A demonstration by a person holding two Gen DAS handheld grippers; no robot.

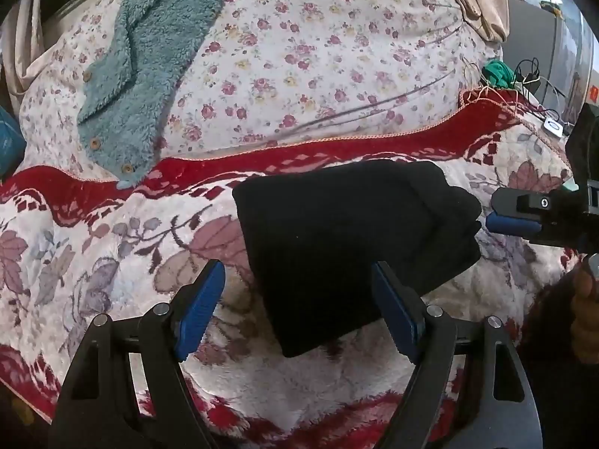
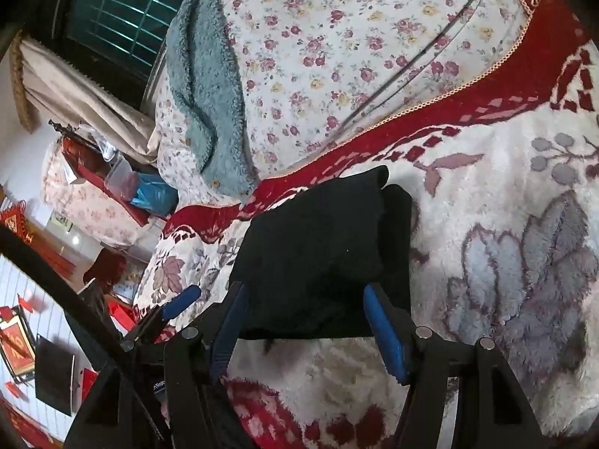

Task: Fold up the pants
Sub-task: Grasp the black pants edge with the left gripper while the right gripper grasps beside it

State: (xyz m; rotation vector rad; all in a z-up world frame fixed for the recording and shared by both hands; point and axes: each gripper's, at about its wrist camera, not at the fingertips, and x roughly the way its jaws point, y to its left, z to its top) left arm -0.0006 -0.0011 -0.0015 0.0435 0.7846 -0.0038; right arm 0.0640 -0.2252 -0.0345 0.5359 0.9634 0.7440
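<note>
On the plush cream-and-red floral blanket [image 1: 112,247] spread over the bed, we see the black knit pants [image 1: 348,239] lying folded into a thick rectangular bundle. Our left tongs [image 1: 299,307] are spread wide at its near edge, gripping nothing. Our right tongs [image 2: 303,325] also stand spread, just short of the bundle's near edge, with a teal fleece buttoned jacket [image 1: 149,67] lying well beyond.

Plush red-and-white floral blanket [image 2: 486,194] underfoot, rose-print bedsheet [image 1: 299,56] toward 12 o'clock, green window grille [image 2: 123,7] at 11, beige curtain [image 2: 75,86] at 10, daylight.
</note>
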